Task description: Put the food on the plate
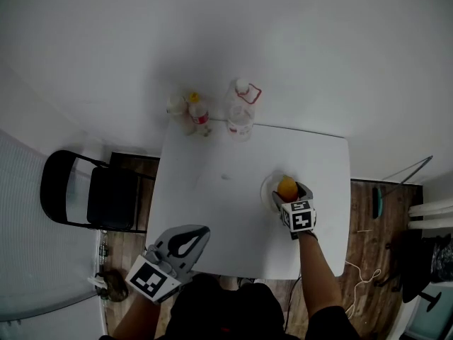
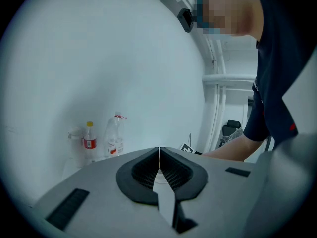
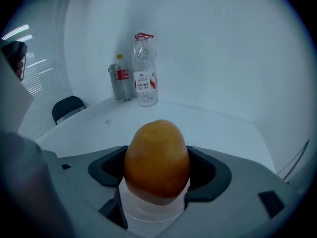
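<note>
Clamped in the jaws of the right gripper [image 3: 157, 168], just over the white plate [image 1: 267, 189] at the tabletop's [image 1: 212, 204] near right: orange-yellow fruit [image 3: 156, 157], not yet released. Left gripper [image 2: 159, 168] jaws pressed together, empty, near left.

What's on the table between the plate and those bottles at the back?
Nothing: bare white table runs from the plate, under the food in the right tool, to the bottles; the head view and right gripper view show it.
</note>
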A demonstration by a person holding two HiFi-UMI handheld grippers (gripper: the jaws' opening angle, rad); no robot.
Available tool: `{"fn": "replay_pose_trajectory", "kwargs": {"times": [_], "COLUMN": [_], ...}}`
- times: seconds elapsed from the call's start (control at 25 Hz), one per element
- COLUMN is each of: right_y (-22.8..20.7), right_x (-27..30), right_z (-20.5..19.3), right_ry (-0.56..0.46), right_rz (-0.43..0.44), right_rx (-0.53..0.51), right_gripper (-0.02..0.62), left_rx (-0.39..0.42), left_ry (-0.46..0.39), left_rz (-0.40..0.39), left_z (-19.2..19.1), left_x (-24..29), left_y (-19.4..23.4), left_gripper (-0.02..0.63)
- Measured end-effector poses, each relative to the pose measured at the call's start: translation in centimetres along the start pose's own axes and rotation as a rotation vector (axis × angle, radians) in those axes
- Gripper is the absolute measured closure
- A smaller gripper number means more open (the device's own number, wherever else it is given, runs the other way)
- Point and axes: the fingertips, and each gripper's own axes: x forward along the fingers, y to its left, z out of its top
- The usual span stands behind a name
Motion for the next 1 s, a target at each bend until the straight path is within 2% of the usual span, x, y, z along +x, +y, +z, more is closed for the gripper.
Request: {"fn": "replay_pose_trajectory", "kwargs": {"times": [0.28, 0.64, 0.8, 1.0], "right_y": [1.4, 1.5, 1.4, 1.4], "right_x": [2.0, 2.3, 0.4, -6.2], "right_z": [-0.8, -1.1, 0.7, 6.2], "right_ry": [0.068, 0.103, 0.043, -0.162], "right_rz": [0.018, 0.033, 0.030, 0.033], "right_rx": [-0.067, -0.077, -0.071, -0.042], "right_gripper": [0.229, 0.227, 0.227, 0.227], "left_rx": [-0.018, -0.027, -0.016, 0.019], "left_ry": [0.008, 0.014, 0.001, -0.031], "left_rz": [-0.015, -0.017, -0.014, -0.028], "left_z": [-0.4, -0.8, -0.1, 1.4], "left_x": [0.9, 0.9, 0.5, 0.6], "left_y": [1.4, 1.8, 1.1, -0.6], "left_gripper": [0.582, 0.581, 0.582, 0.583]}}
